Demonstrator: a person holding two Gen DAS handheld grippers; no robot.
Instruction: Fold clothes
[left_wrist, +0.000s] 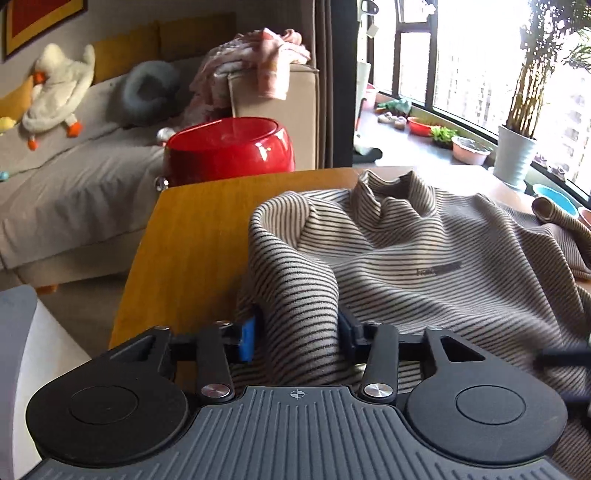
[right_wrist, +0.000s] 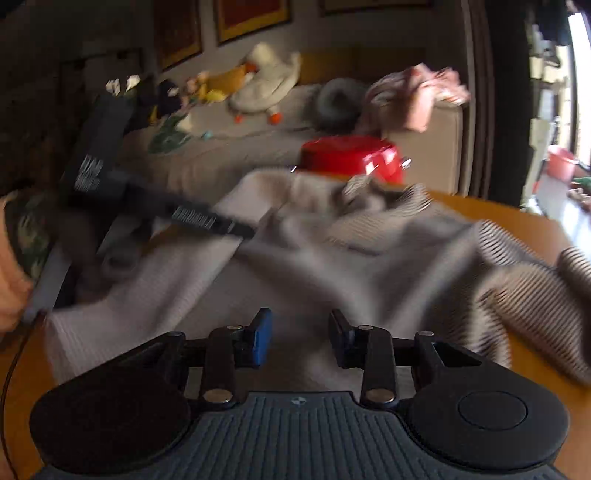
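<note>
Lower centre, left gripper (left_wrist: 297, 338) fingers pinch striped shirt (left_wrist: 424, 258) fold to lift; right gripper (right_wrist: 300, 341) fingers parted, empty, over desk (left_wrist: 192, 229).

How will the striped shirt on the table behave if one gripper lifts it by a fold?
The striped shirt will probably sag: it lies in soft folds on the table. It is likely light, being thin fabric. The left gripper has a bunched fold between its fingers, so pinching should work.

Striped beige top (left_wrist: 424, 258) rumpled on wood table, collar up, 1 fold raised.
</note>
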